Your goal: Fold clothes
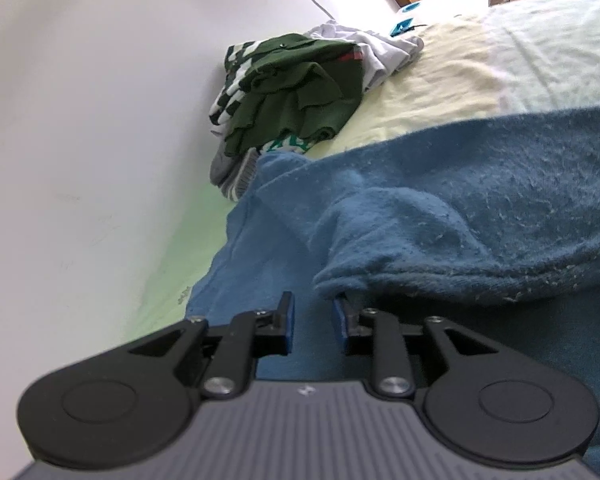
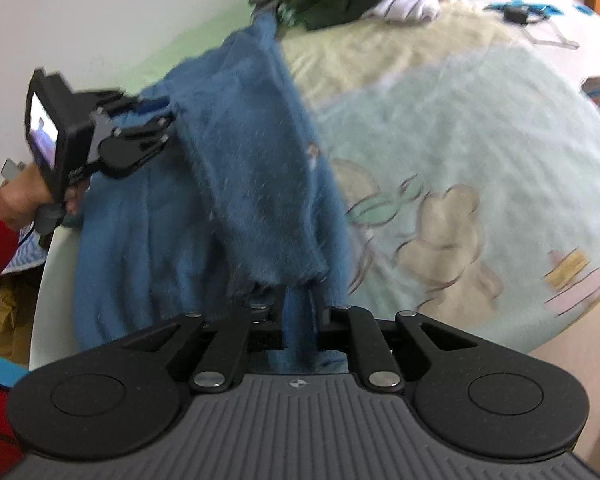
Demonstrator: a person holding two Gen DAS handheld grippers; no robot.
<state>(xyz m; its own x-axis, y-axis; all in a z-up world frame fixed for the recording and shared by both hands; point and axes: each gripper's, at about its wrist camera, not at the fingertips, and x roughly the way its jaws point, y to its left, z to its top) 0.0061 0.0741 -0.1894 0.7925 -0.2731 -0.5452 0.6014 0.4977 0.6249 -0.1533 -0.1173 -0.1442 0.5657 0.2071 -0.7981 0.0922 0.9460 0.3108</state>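
Nearest me, my right gripper (image 2: 300,312) has a band of the blue sweater (image 2: 228,168) running between its narrow jaws; whether the pads press it I cannot tell. My left gripper (image 1: 312,316) stands narrowly parted with nothing between the pads, the fuzzy fold lying just past one pad, so I judge it is letting the cloth settle on the bed (image 2: 480,128). Beyond, against the wall, the pile of green and white clothes (image 1: 296,92) waits, kept apart from my folding space.
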